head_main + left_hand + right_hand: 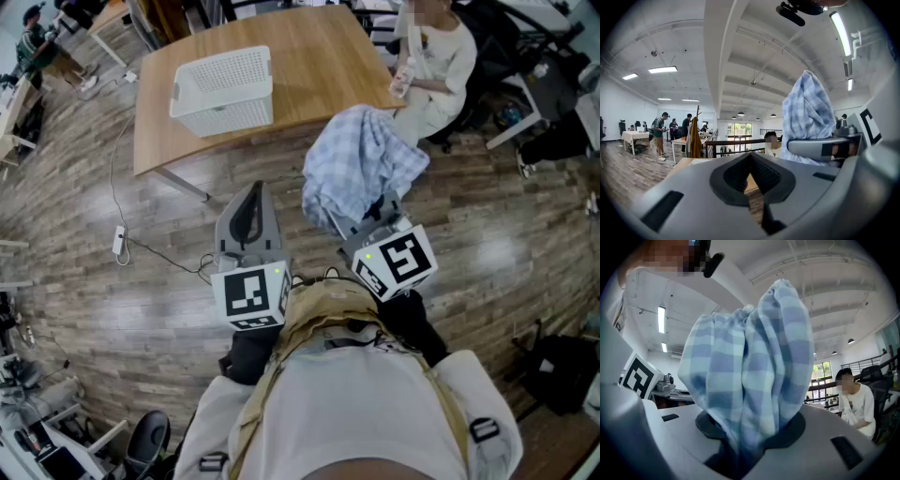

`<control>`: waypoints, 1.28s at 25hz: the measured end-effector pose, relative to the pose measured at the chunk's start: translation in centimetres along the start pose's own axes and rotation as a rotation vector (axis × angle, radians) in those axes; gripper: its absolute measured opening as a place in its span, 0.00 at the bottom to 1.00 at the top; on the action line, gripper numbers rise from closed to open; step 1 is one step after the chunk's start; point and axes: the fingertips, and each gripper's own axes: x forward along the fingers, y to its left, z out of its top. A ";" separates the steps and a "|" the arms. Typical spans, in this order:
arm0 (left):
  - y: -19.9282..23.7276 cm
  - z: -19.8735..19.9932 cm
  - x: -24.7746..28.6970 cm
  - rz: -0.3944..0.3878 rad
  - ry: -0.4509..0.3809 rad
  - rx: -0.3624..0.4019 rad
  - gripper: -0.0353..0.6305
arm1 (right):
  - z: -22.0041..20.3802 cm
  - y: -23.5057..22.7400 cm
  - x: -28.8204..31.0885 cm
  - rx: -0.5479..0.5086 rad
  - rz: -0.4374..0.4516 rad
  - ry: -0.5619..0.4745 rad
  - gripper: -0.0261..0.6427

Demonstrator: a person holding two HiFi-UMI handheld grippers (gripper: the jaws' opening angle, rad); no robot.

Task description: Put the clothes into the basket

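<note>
A white perforated basket (225,89) stands on the wooden table (309,56), ahead and to the left. My right gripper (372,216) is shut on a blue-and-white checked cloth (361,164), held bunched up in the air in front of the table's near edge. In the right gripper view the cloth (750,362) rises out of the closed jaws of that gripper (750,437) and fills the middle. My left gripper (255,192) hangs to the left of the cloth, shut and holding nothing. In the left gripper view, past this gripper (750,157), the cloth (806,112) stands to the right.
A person in white (431,56) sits at the table's right end, close to the cloth. A power strip and cable (119,241) lie on the wood floor at left. A black bag (562,370) sits at right. More tables and people stand far behind.
</note>
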 end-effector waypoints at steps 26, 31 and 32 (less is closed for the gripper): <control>2.6 -1.9 -2.4 -0.021 0.031 -0.035 0.05 | -1.9 3.8 0.9 -0.011 -0.018 0.040 0.31; 3.5 -2.8 -2.8 -0.027 0.039 -0.044 0.05 | -3.1 4.3 1.3 0.006 -0.039 0.064 0.31; 3.7 -3.1 -2.9 -0.029 0.048 -0.047 0.05 | -3.4 4.5 1.3 0.012 -0.042 0.069 0.31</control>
